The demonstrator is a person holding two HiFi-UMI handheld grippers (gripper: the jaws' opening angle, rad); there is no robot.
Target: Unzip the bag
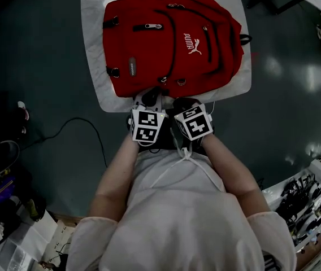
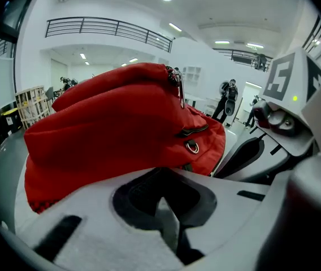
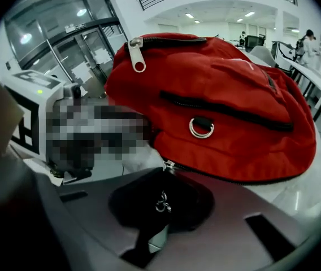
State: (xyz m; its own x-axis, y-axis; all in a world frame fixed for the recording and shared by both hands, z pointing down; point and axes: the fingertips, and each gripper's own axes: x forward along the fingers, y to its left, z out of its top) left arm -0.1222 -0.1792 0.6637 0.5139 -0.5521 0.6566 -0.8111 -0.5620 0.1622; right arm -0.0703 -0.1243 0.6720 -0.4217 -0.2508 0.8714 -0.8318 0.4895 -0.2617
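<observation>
- White shirt (image 1: 177, 219) and forearms (image 1: 118, 174) fill the near half of my head view. Past them both grippers sit side by side at the near edge of the bench (image 1: 95, 55), right up against the red Puma backpack (image 1: 172, 44), which lies front-up on the white cover (image 1: 239, 78).
- What have you got hold of?
- My right gripper (image 3: 159, 195) is clamped on a small dark zipper pull (image 3: 161, 203) with a metal ring. Its slider (image 3: 169, 165) sits just above, on the zip along the bag's lower seam. My left gripper (image 2: 163, 193) has its jaws together right at the fabric edge. I can't make out whether any cloth is pinched between them.
- How will it behave?
- Soft, I'd say. It slumps and creases, so it's probably lightly filled and not heavy. The cover looks smooth, so I expect the whole bag to slide toward me instead of the zip running, unless something anchors it.
- So where do you hold?
- Fabric beside the slider with the left. The pull stays in the right and gets drawn along the zip line, not upward. That pull is tiny and could slip out, and the silver D-ring (image 3: 201, 129) is no handle for this.
</observation>
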